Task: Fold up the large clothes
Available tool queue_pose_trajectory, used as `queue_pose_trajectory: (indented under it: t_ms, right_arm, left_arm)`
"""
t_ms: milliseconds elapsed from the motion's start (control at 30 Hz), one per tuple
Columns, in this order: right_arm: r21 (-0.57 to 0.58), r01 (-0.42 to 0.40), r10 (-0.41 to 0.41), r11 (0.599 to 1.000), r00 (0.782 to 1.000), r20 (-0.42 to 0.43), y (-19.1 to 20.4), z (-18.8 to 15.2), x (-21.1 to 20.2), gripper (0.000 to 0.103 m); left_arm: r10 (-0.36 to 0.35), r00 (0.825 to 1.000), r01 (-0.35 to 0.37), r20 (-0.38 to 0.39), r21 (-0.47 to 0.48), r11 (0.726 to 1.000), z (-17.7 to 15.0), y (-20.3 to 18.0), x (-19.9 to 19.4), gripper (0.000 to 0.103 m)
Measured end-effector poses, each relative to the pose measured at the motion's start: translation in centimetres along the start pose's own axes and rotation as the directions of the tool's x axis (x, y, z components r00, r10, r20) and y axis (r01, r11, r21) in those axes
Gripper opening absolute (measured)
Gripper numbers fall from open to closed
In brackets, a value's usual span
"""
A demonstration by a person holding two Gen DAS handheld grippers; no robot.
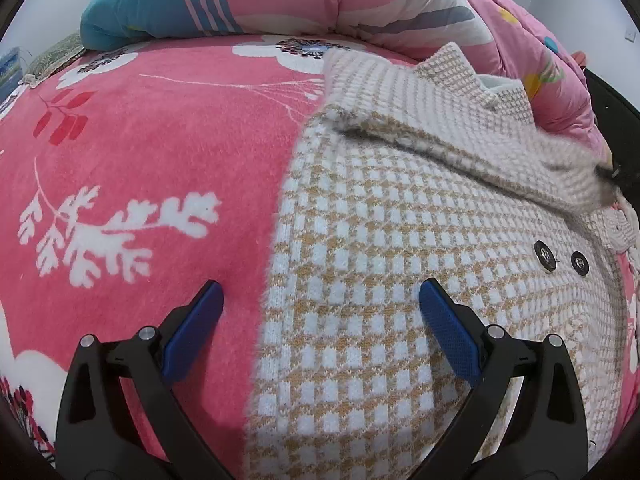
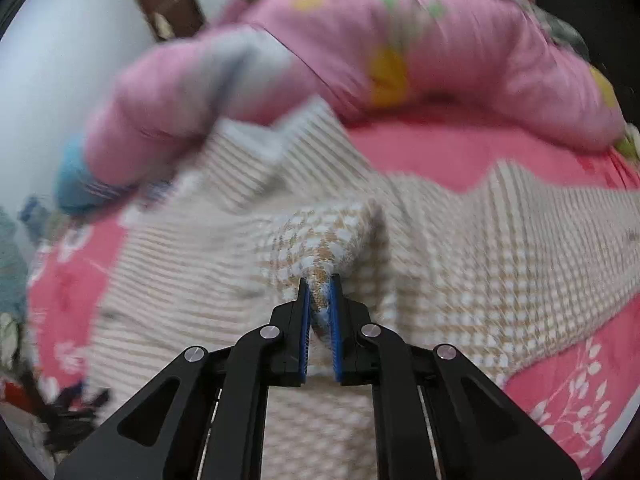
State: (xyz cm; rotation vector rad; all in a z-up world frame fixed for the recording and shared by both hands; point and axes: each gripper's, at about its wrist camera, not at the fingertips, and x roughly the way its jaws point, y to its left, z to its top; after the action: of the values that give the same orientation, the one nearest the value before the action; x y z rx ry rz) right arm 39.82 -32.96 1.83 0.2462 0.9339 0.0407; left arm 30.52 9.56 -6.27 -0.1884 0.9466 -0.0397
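Knit checked cardigan (image 2: 320, 240) pinched between right gripper (image 2: 320, 284) pads.

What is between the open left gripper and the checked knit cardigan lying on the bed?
Nothing visible. The left gripper hangs open over the cardigan's left edge, one finger above the pink blanket, one above the knit. The right gripper already pinches a fold.

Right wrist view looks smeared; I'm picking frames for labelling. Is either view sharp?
Left wrist view: sharp, only fisheye bending; checked sweater knit crisp. Right wrist view: motion-blurred quilt, while the right gripper pinching the sweater stays clear.
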Motion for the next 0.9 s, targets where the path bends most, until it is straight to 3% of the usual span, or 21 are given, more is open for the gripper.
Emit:
queue_pose_trajectory:
  t_ms: [100,233,367,467,533,667,733,833,900]
  right_arm:
    - [0.016,0.031,-0.031,0.999,0.999,-0.023,-1.1,-0.7,2.0,0.009]
    - [-0.031,0.096,-0.096,0.995,0.995,0.023,-0.4,-0.6,1.7,0.011]
    - [-0.063,0.167,-0.161,0.984,0.982,0.097,0.1,-0.3,0.1,0.022]
    - [-0.050,0.157,-0.153,0.986,0.984,0.088,-0.3,-0.5,-0.3,0.036]
    - [-0.029,0.122,-0.120,0.992,0.991,0.057,-1.0,-0.8,-0.9,0.043]
    - [0.044,-0.013,0.014,0.999,1.000,-0.012,-2.7,-3.7,-4.1,0.070]
    - [0.071,-0.092,0.096,0.993,0.994,-0.055,-3.7,-6.2,-6.5,0.075]
    - [0.067,-0.141,0.147,0.988,0.985,-0.091,-4.5,-10.0,-9.3,0.076]
    - [0.067,-0.157,0.164,0.985,0.980,-0.109,-5.6,-13.3,-11.8,0.076]
  left_arm:
    - [0.000,1.000,0.000,0.000,-0.001,1.000,0.0,0.0,0.0,0.095]
    - [-0.002,1.000,0.002,-0.001,0.000,1.000,-0.1,0.0,0.1,0.095]
    - [-0.001,1.000,0.001,-0.001,0.000,1.000,-0.1,0.0,0.0,0.095]
    - [0.002,1.000,-0.002,-0.003,0.003,1.000,-0.1,0.1,0.2,0.095]
    - [0.006,1.000,-0.006,-0.005,0.005,1.000,-0.1,0.0,0.3,0.095]
    - [-0.037,0.999,0.037,0.003,-0.002,0.999,0.1,0.4,-0.9,0.095]
    - [-0.037,0.998,0.037,0.042,0.011,0.999,0.1,0.7,-3.1,0.095]
    - [-0.079,0.990,0.073,0.114,0.054,0.996,-1.2,0.9,-7.7,0.095]
    - [-0.114,0.986,0.106,0.119,0.068,0.992,-3.1,1.5,-10.2,0.095]
